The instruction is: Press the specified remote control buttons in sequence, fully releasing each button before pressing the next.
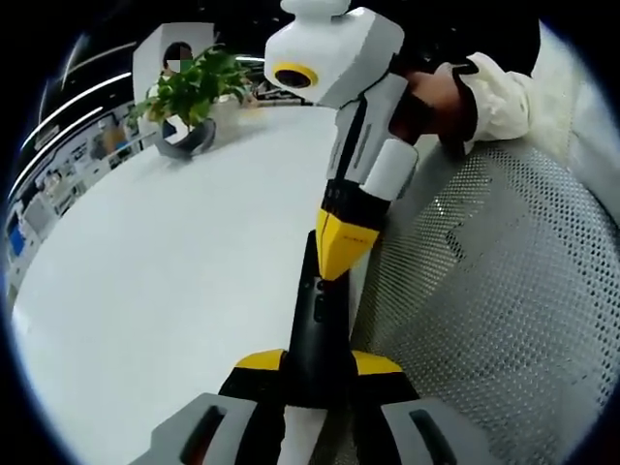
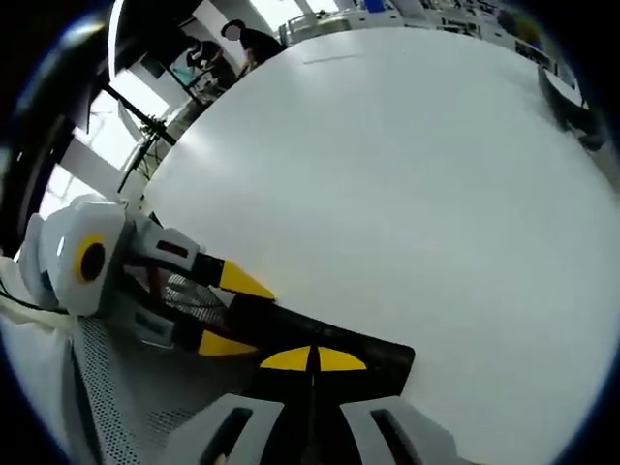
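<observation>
So my left gripper (image 1: pixel 320 373) is clamped on the near end of the remote control (image 1: pixel 320 320), one yellow-tipped jaw on each long side of it. It's a slim black bar, matte plastic, with a couple of small dark buttons I can barely make out along its top face. It sits right at the edge of the white table (image 1: pixel 174 291), partly over the table and partly over a grey mesh chair back (image 1: pixel 484 291) made of perforated, dotted material that runs alongside.

My right gripper (image 1: pixel 344 247) comes down from above in the left gripper view, its yellow wedge tips drawn together into one point that touches the remote's top, about midway along. In the right gripper view the right gripper (image 2: pixel 312 360) shows the same thing: yellow pads closed flat together against the black body (image 2: pixel 329 344), with the left gripper (image 2: pixel 228 310) pinching the remote from the left side.

The table is smooth, glossy and plain white. At its far edge stands a leafy green plant (image 1: pixel 194 87) in a grey pot.
</observation>
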A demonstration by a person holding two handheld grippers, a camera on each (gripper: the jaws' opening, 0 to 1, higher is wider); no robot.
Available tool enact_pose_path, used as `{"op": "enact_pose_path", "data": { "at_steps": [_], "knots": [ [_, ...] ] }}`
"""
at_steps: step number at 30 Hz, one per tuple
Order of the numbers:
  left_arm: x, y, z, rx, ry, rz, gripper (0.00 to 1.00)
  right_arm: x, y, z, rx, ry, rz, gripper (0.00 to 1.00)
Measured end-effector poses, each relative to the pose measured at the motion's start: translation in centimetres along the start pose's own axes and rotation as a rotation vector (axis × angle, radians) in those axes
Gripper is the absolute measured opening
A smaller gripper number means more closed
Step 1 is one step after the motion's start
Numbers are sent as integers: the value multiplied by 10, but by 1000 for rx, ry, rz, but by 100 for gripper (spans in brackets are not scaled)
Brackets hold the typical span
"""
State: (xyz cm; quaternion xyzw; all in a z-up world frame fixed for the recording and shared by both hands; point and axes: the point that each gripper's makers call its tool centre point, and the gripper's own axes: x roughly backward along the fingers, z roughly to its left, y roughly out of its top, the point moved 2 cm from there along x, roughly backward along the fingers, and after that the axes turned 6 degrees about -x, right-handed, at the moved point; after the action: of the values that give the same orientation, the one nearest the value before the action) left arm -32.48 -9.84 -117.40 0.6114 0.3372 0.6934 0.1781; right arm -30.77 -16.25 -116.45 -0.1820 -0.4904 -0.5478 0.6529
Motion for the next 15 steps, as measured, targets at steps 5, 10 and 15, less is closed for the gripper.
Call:
{"op": "enact_pose_path", "data": {
  "at_steps": [5, 10, 15],
  "knots": [
    [-1, 1, 0, -20, 2, 9, 23, 1, 0, -2, -32, 2, -21, 0],
    [-2, 1, 0, -20, 6, 13, 23, 2, 3, -5, -63, 5, -33, 0],
    [-2, 2, 1, -25, 11, 13, 24, 2, 4, -5, -39, -14, -36, 0]
  ]
}}
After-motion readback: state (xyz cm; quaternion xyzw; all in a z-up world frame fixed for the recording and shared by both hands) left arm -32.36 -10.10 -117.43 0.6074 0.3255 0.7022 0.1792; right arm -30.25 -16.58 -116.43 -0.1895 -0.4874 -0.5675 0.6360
